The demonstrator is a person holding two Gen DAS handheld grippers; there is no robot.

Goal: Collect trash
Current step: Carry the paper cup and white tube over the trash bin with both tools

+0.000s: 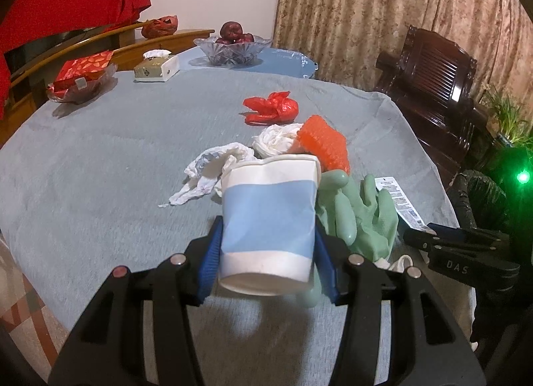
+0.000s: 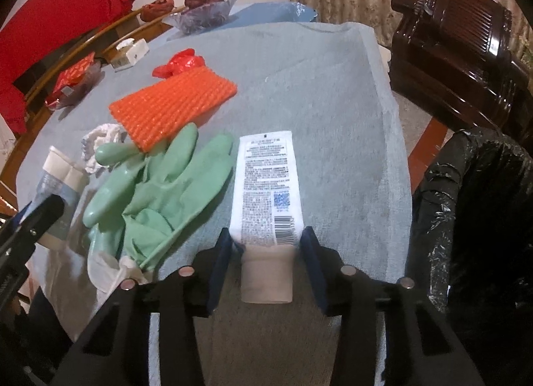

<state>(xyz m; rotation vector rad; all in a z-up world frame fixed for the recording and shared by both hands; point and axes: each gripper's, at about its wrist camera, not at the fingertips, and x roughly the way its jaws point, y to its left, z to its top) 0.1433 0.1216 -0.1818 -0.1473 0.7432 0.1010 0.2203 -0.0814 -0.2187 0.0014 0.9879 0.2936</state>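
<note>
My left gripper is shut on a white and blue paper cup and holds it above the grey-clothed table. My right gripper is shut on a white tube with printed text, gripping it near its cap end. Green rubber gloves lie left of the tube. An orange bumpy pad, crumpled white tissue, a white plastic wad and a red plastic bag lie beyond. The cup also shows in the right wrist view.
A black trash bag stands open at the table's right edge. A glass bowl of fruit, a tissue box and a dish with a red packet sit at the far side. A dark wooden chair stands right.
</note>
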